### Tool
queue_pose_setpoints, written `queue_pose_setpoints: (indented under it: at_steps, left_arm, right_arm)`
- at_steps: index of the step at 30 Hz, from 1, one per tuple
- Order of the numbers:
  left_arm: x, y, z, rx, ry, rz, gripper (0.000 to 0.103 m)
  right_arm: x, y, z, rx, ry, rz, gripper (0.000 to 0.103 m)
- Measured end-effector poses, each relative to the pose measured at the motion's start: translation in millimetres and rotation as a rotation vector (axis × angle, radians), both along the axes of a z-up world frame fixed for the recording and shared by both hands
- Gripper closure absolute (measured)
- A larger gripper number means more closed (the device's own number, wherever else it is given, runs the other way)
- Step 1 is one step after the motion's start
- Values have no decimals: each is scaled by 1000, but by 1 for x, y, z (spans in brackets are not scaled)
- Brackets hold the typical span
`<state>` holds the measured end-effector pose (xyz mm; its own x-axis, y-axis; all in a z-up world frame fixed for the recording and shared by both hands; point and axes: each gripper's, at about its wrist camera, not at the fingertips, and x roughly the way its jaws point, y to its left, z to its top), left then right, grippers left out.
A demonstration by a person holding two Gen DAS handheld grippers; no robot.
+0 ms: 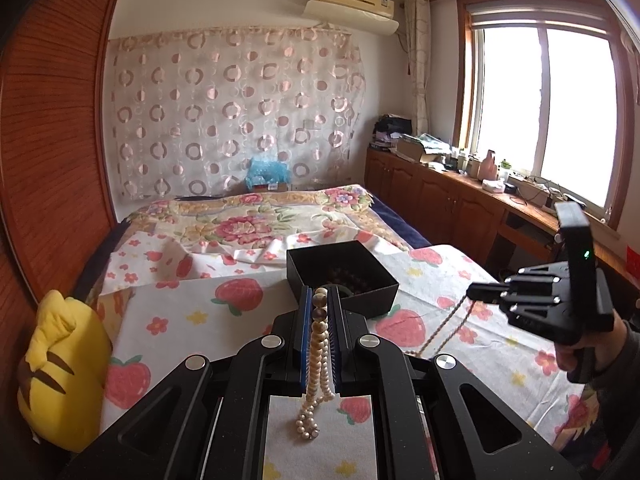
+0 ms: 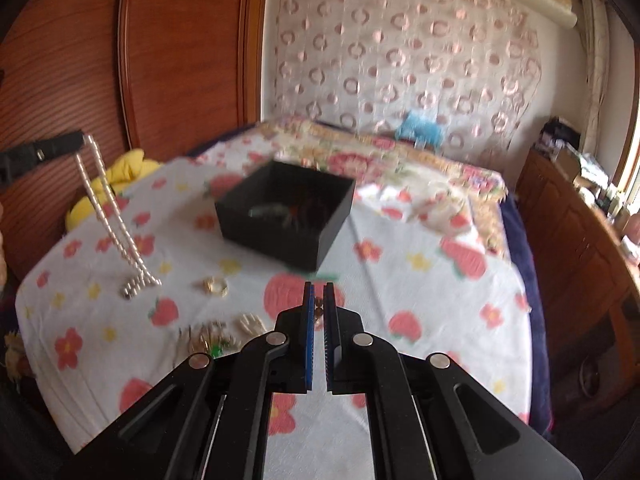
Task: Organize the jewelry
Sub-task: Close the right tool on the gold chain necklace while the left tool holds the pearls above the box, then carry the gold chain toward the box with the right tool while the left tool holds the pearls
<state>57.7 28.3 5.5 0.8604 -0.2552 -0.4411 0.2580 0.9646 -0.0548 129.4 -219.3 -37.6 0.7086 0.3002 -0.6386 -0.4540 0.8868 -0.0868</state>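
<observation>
My left gripper (image 1: 320,294) is shut on a cream pearl necklace (image 1: 317,360), which hangs in a loop between its blue pads down to the sheet. In the right wrist view that gripper (image 2: 78,140) sits at the upper left with the pearls (image 2: 110,212) dangling to the bed. My right gripper (image 2: 319,300) is shut on a brown bead chain (image 2: 319,313). Seen from the left, the right gripper (image 1: 471,292) is lifted above the bed and the chain (image 1: 442,330) trails from it. An open black box (image 2: 286,208) holding dark jewelry stands on the bed ahead.
A clear ring-like piece (image 2: 214,285), a pale hand-shaped piece (image 2: 250,324) and gold tangled pieces (image 2: 200,338) lie on the strawberry-print sheet (image 2: 400,280). A yellow plush (image 1: 60,368) lies at the bed's left edge. Wooden cabinets (image 1: 440,196) run along the right.
</observation>
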Motion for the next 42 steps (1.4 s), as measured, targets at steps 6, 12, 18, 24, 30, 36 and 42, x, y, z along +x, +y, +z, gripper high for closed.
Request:
queue_pose_setpoints:
  at_steps: [6,12,18,24,30,36,42]
  left_arm:
    - [1,1,12,-9,-12,0,96]
    - [5,-2,22,-3,-27,-2,96]
    - [6,-4,28,-1,-31,-4,96]
    - [7,-5,29,-3,-26,-3,96]
    - [7,-6,30,-3,-26,-3,96]
    - [8,-7,29,-6,-23,0,96]
    - [8,-7,30,-4,-22,-1,96]
  right_arm:
    - [-3,1,38,7,-76,11,98]
    - [-1,7,62,12,-120,31,98]
    - [-1,13,80,25,-162,36,98]
    - [8,20,99,20,-204,27,98]
    - [24,26,104,-2,-217,11,98]
    - [43,28,103,-13,-206,-5,98]
    - [40,25,115,16,-229,-8,98]
